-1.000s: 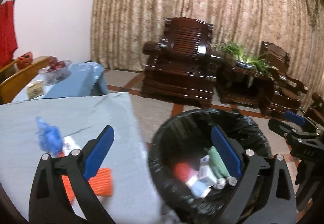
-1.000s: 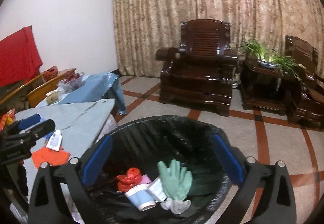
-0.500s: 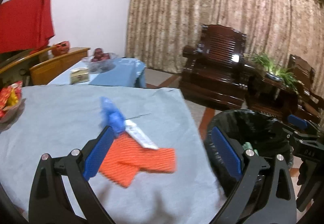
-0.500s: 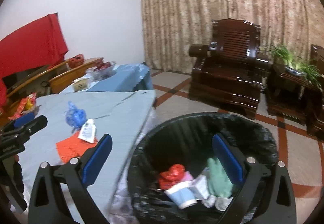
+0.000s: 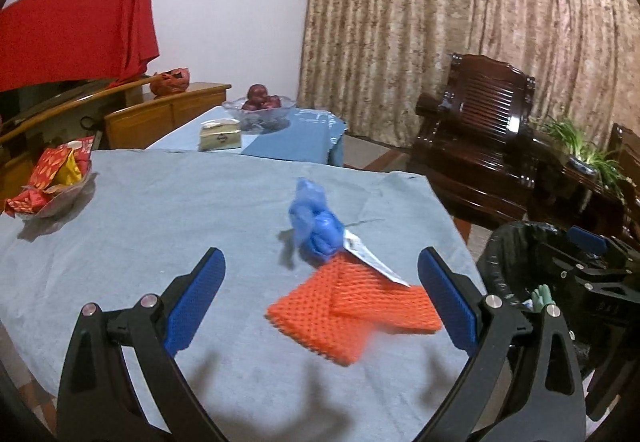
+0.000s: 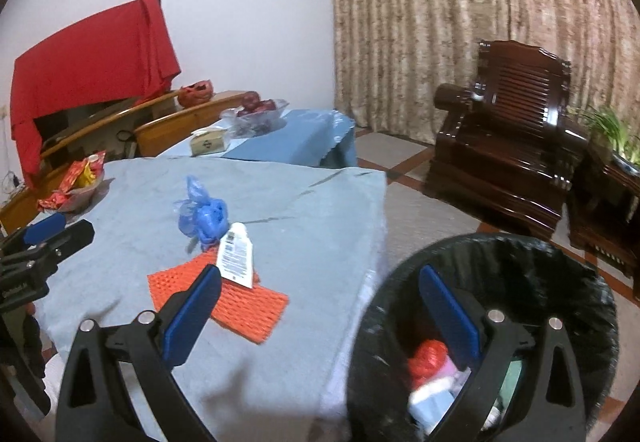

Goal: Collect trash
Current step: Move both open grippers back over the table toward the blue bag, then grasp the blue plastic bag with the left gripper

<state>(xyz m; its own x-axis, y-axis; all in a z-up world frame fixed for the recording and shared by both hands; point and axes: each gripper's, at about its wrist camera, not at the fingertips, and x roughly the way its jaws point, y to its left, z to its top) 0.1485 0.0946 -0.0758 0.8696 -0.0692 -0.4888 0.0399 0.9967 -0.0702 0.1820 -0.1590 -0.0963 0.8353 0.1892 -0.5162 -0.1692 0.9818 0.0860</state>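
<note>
An orange foam net [image 5: 352,314] lies on the grey-blue tablecloth [image 5: 160,226]; a crumpled blue plastic bag [image 5: 316,226] and a white tube [image 5: 372,258] rest at its far edge. They also show in the right wrist view: the net [image 6: 224,302], the bag [image 6: 204,218], the tube [image 6: 236,256]. My left gripper [image 5: 320,298] is open and empty just above the net. My right gripper [image 6: 320,314] is open and empty over the table edge and the black-lined trash bin [image 6: 560,282], which holds several pieces of trash.
A dish of red and yellow snack packets [image 5: 52,178] sits at the table's far left. A second table [image 5: 288,134] behind carries a fruit bowl [image 5: 262,108] and a tissue box [image 5: 220,136]. Dark wooden armchairs [image 6: 508,146] stand on the tiled floor at right.
Both grippers swung left, away from the bin and toward the table. The left one now faces the orange net and blue bag; the bin has slid to the right of both views.
</note>
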